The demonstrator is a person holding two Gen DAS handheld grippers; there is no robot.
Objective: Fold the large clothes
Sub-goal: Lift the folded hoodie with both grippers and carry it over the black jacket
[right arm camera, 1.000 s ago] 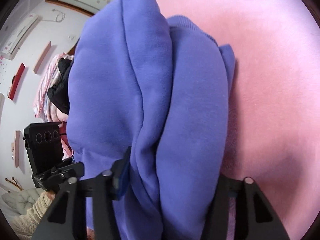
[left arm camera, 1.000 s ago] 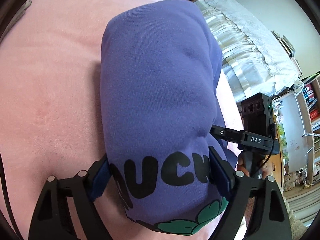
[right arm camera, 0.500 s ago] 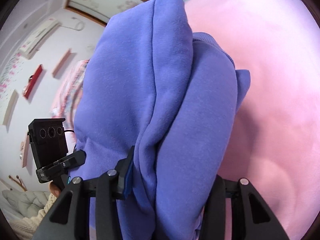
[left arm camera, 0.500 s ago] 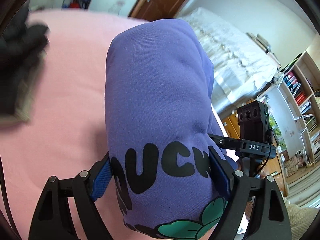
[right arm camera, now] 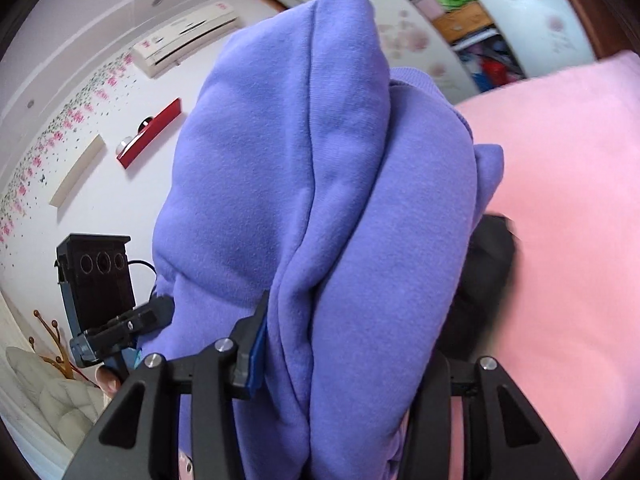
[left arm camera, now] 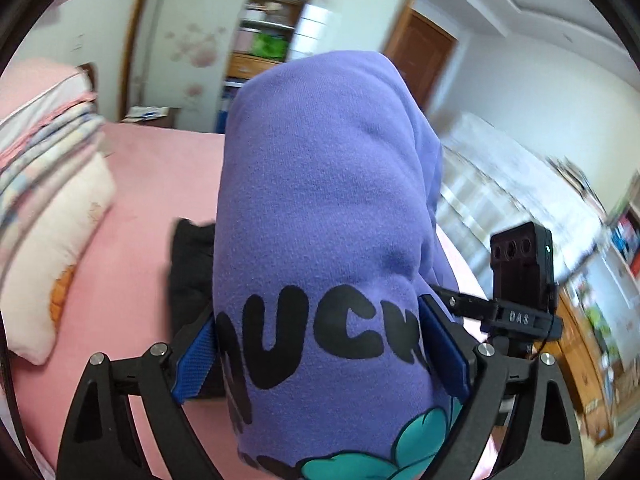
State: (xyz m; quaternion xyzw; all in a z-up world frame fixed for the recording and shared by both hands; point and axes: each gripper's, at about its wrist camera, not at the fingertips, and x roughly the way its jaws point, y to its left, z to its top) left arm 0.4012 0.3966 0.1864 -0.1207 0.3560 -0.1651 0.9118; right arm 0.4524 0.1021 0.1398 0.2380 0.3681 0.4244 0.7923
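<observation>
A folded purple sweatshirt [left arm camera: 320, 208] with black letters and a teal print fills both views; it also shows in the right wrist view [right arm camera: 320, 208]. My left gripper [left arm camera: 320, 348] is shut on its printed end, blue pads pressed on both sides. My right gripper [right arm camera: 344, 352] is shut on the other end, its right finger hidden behind the cloth. Both hold the bundle up above the pink bed [left arm camera: 152, 184]. The right gripper's body [left arm camera: 520, 280] shows just past the bundle, the left one's body [right arm camera: 96, 276] likewise.
A dark folded garment [left arm camera: 188, 268] lies on the bed under the bundle; it also shows in the right wrist view [right arm camera: 488, 264]. Pillows and folded bedding [left arm camera: 48, 168] sit at the left. A white-covered bed [left arm camera: 500, 184], shelves and a door are beyond.
Both grippers have lifted and tilted upward with the sweatshirt; the room, pillows and the dark garment have come into view. The grips are unchanged.
</observation>
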